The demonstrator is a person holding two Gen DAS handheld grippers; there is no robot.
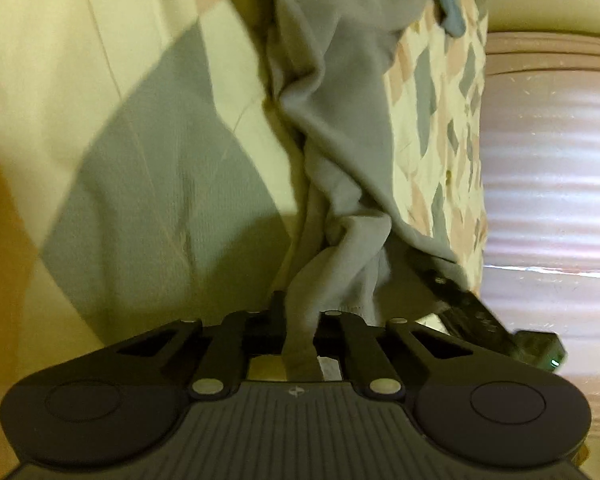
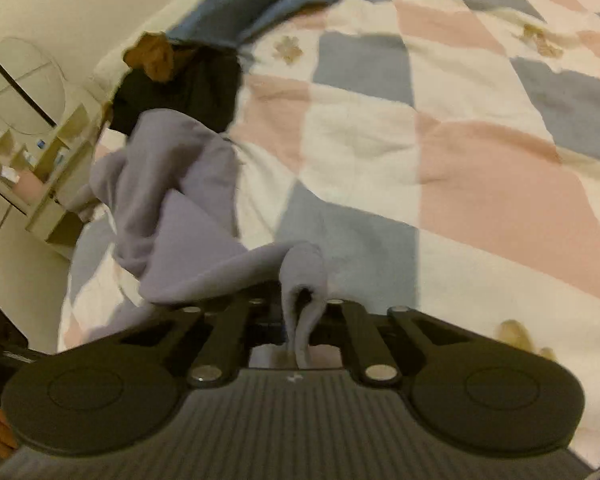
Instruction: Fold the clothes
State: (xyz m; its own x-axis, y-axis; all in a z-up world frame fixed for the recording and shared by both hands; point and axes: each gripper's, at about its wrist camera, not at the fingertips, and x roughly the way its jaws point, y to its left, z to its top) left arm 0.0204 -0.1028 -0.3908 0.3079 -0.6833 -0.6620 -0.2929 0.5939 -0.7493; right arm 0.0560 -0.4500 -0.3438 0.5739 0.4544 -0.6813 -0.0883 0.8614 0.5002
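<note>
Grey sweatshirt fabric (image 1: pixel 340 128) hangs bunched above the checkered quilt (image 2: pixel 480 184), near its left edge; left gripper (image 1: pixel 298 320) and right gripper (image 2: pixel 302 320) each pinch an edge tightly. No fold seems made yet; blue garment (image 2: pixel 252 4) and black garment (image 2: pixel 188 88) wait

At the upper left of your right wrist view, a round mirror (image 2: pixel 24 86) hangs on a plain cream wall (image 2: pixel 80 0) above a pale shelved vanity (image 2: pixel 56 184). A bed (image 2: pixel 480 160) in pink, grey-blue and white checks fills the rest, under warm, yellowish light.
</note>
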